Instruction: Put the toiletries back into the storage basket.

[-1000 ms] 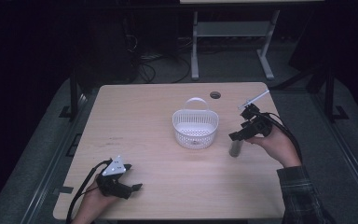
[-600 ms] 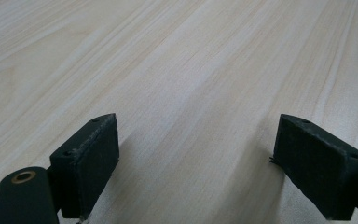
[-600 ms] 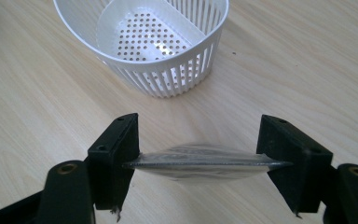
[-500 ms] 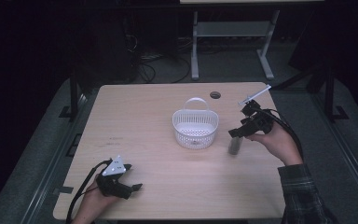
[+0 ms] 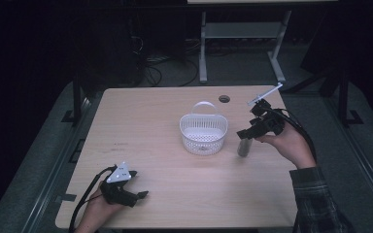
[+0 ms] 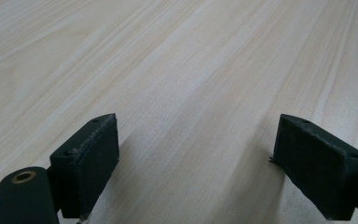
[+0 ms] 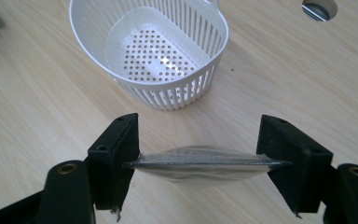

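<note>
A white slotted basket [image 5: 203,141] with a handle stands empty at the table's middle; in the right gripper view its wall [image 7: 177,95] is just beyond the jaws. My right gripper [image 5: 245,134] hovers to the right of the basket, shut on a small silvery packet [image 5: 243,147] that hangs below it, above the table. In its own view the packet's top edge [image 7: 200,164] spans between both pads. My left gripper [image 5: 139,196] rests at the near left corner, open, with bare wood between its jaws [image 6: 196,158].
The wooden table [image 5: 150,126] has a round cable hole [image 5: 224,99] behind the basket, also in the right gripper view as a cable hole [image 7: 319,9]. A metal stand [image 5: 243,34] rises on the dark floor beyond the far edge.
The right gripper with the packet has edged slightly up and toward the basket. The left gripper has stayed put.
</note>
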`<action>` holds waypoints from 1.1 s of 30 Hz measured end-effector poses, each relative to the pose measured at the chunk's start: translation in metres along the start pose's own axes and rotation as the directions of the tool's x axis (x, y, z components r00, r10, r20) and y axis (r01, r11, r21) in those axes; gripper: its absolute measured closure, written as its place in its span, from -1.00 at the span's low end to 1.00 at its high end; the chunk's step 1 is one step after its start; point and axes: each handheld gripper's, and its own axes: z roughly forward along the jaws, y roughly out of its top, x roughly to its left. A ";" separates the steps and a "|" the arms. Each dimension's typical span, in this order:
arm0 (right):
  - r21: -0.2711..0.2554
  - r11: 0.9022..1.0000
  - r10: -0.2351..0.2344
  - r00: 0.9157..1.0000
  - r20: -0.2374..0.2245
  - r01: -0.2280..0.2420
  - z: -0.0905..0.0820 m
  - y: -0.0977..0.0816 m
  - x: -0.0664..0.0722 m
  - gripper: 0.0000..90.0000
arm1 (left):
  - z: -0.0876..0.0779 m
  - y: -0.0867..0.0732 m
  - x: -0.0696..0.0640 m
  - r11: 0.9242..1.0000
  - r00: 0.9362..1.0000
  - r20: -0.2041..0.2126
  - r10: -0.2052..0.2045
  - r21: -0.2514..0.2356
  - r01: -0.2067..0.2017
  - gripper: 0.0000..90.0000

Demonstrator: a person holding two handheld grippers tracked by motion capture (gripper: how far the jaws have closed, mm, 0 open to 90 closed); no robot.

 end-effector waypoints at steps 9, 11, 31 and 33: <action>-0.007 1.000 -0.014 1.000 -0.002 0.014 -0.006 0.009 0.003 -0.34 | 0.000 0.000 0.000 1.000 1.000 0.000 0.000 0.000 0.000 -0.71; -0.015 1.000 -0.012 1.000 -0.006 0.012 -0.008 0.011 0.003 -0.34 | 0.000 0.000 0.000 1.000 1.000 0.000 0.000 0.000 0.000 -0.71; -0.036 0.999 -0.039 0.999 -0.020 0.038 -0.016 0.030 0.010 -0.34 | 0.000 0.000 0.000 1.000 1.000 0.000 0.000 0.000 0.000 -0.71; -0.036 0.999 -0.040 0.999 -0.018 0.039 -0.017 0.034 0.011 -0.34 | 0.000 0.000 0.000 1.000 1.000 0.000 0.000 0.001 0.000 -0.71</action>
